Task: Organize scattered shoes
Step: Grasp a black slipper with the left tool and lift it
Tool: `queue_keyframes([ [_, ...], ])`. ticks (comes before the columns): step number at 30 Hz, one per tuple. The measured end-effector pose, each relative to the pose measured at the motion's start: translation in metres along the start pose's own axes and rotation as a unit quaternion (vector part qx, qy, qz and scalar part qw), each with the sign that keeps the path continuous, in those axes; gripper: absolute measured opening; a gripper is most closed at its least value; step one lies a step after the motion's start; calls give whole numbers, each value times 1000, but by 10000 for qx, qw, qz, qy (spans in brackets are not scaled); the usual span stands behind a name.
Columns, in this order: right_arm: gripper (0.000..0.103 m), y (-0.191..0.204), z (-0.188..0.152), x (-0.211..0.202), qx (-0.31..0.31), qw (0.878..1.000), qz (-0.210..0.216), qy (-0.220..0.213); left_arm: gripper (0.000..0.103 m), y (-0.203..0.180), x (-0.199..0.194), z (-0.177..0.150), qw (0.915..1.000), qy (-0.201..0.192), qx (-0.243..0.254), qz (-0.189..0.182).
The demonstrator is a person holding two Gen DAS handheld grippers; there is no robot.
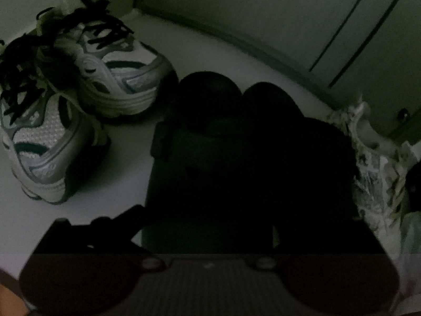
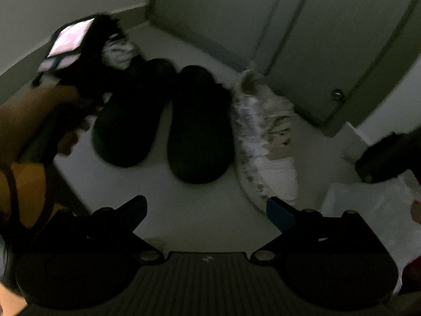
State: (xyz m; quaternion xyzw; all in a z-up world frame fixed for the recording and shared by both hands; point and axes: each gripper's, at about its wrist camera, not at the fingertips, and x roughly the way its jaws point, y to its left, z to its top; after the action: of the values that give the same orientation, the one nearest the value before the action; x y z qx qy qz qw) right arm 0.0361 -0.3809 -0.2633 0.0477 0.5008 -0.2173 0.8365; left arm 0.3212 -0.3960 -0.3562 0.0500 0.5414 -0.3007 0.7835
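Note:
The picture is dim. Two black slippers (image 1: 210,137) (image 2: 200,123) lie side by side on the pale floor, toes toward the wall. My left gripper (image 1: 210,210) hangs over the heel of the left slipper (image 2: 123,121) with its jaws spread wide. One finger (image 1: 134,216) shows just left of that slipper; the other is lost in the dark. I see no pad pressing on it. A pair of white-and-grey sneakers (image 1: 86,79) with black laces stands to the left. My right gripper (image 2: 208,210) is open over bare floor, in front of the slippers.
A white patterned sneaker (image 2: 263,137) (image 1: 373,158) lies right of the slippers. A dark shoe (image 2: 389,158) and a pale plastic bag (image 2: 368,205) are at the far right. Cabinet doors (image 2: 315,39) and a wall close the back. A hand (image 2: 31,121) holds the left gripper.

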Motion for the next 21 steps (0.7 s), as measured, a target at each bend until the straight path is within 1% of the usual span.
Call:
queue_keyframes([
  [5, 100, 18, 4, 0, -206, 9995, 236, -20, 102, 7, -3, -5, 9999, 65, 76, -112],
  [9, 100, 25, 1, 1, -247, 9993, 276, 52, 101, 5, -8, -13, 9996, 201, 186, -78],
  [13, 100, 30, 3, -1, -179, 9993, 338, 41, 100, 10, -17, -27, 9991, 327, 213, -192],
  [18, 100, 43, 3, -6, -351, 9984, 437, 54, 100, 23, -30, -46, 9985, 516, -29, -197],
  [21, 100, 51, 2, -9, -506, 9976, 463, 42, 100, 33, -40, -60, 9971, 667, -312, -191],
])
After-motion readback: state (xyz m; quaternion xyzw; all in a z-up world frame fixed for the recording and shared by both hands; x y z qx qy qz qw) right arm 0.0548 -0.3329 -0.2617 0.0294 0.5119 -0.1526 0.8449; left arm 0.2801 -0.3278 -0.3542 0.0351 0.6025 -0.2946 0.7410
